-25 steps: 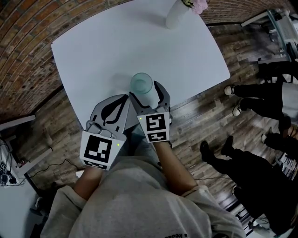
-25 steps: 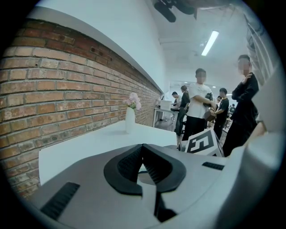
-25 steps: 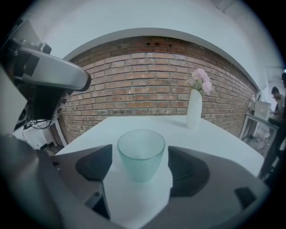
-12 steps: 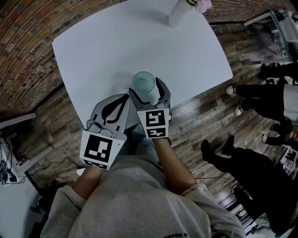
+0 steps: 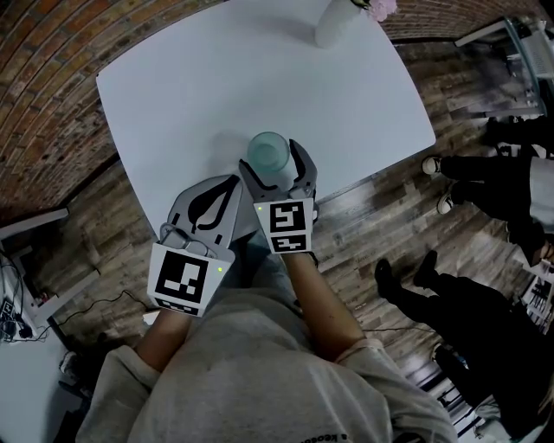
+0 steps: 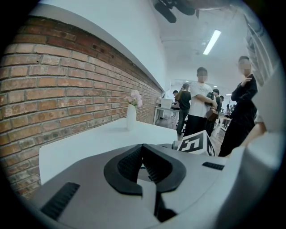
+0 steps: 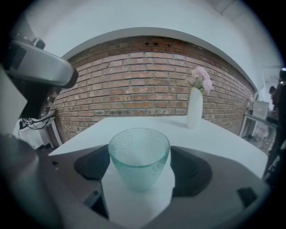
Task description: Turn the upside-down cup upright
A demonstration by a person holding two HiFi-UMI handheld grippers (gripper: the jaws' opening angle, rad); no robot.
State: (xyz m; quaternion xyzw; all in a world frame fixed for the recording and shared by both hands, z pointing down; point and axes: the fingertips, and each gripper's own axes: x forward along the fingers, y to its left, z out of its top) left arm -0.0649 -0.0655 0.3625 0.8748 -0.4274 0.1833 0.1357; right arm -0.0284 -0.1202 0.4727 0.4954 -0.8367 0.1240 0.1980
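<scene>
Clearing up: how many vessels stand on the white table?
2: a pale green glass cup, upright, at the near edge; a white flower vase at the far edge. None looks hidden.

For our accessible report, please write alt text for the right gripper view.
A green-tinted glass cup stands upright on a white table between the open jaws. Behind it are a white vase of pink flowers and a brick wall.

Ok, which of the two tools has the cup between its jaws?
The right tool: its jaws stand wide apart either side of the upright green glass cup, not pressing it. The left tool is shut, with nothing in it.
</scene>
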